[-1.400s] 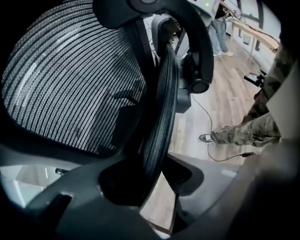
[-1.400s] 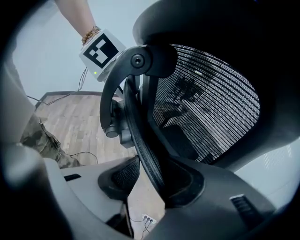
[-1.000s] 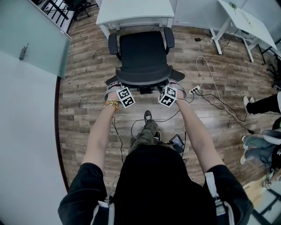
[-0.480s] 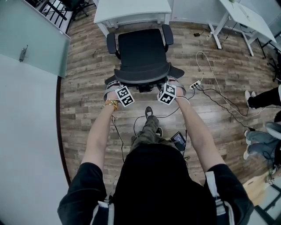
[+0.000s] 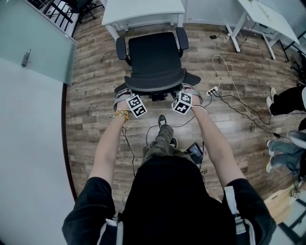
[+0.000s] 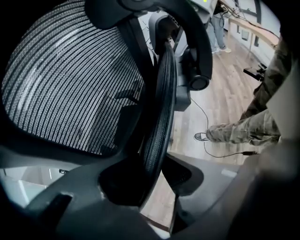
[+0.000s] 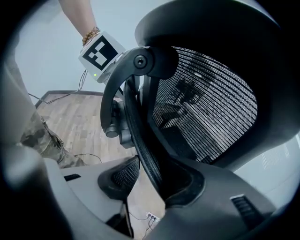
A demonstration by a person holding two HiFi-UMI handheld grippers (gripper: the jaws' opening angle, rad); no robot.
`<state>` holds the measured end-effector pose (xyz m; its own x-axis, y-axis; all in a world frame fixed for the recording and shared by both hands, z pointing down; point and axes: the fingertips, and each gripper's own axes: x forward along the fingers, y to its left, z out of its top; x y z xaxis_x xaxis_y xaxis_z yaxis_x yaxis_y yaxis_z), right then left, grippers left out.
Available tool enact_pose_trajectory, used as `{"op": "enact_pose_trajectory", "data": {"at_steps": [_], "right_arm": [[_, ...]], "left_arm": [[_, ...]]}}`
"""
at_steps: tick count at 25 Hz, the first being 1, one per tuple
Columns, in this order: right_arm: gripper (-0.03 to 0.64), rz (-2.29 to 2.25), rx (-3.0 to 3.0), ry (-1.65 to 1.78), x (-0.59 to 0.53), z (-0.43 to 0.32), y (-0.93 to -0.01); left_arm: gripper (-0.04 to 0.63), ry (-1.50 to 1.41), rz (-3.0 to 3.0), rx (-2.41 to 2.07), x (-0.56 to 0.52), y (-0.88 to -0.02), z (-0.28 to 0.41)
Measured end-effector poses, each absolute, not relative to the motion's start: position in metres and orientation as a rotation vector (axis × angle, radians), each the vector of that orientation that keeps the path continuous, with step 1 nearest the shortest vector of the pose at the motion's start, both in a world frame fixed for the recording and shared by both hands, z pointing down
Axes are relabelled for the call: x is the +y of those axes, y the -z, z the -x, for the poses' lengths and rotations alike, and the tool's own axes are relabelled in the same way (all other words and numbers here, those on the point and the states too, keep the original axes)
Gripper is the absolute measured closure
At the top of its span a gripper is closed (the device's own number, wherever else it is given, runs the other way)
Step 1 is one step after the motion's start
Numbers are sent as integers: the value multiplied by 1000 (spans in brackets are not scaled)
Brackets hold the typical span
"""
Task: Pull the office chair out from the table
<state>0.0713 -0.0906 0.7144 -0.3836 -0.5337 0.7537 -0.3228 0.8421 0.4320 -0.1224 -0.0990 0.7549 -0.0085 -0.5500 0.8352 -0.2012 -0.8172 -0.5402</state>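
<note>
**Both grippers hooked over the chair's backrest, chair part-way clear of the surface**

Head view: the office chair (image 5: 155, 52) stands on the wood floor just in front of the white surface (image 5: 143, 9), its seat facing it. The left gripper (image 5: 124, 94) and right gripper (image 5: 192, 92) sit at either end of the backrest (image 5: 155, 82). An even, level pull with both hands should keep the chair rolling straight and away from the power strip (image 5: 212, 91).

Left gripper view: the jaws stand wide and straddle the backrest rim (image 6: 161, 103). Floor shows between rim and one pad, so this looks like a hook, not a clamp.

Right gripper view: the same, wide jaws astride the rim beside the mesh (image 7: 206, 103).

No readable writing; the marker cube (image 7: 99, 54) bears only patterns.
</note>
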Motion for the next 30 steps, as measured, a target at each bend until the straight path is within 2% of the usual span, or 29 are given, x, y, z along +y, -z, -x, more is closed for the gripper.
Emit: {"op": "enact_pose_trajectory", "data": {"at_steps": [30], "right_arm": [[474, -645, -2018, 289, -30, -71, -715]], "left_arm": [[434, 1905, 1984, 783, -43, -757, 123]]}}
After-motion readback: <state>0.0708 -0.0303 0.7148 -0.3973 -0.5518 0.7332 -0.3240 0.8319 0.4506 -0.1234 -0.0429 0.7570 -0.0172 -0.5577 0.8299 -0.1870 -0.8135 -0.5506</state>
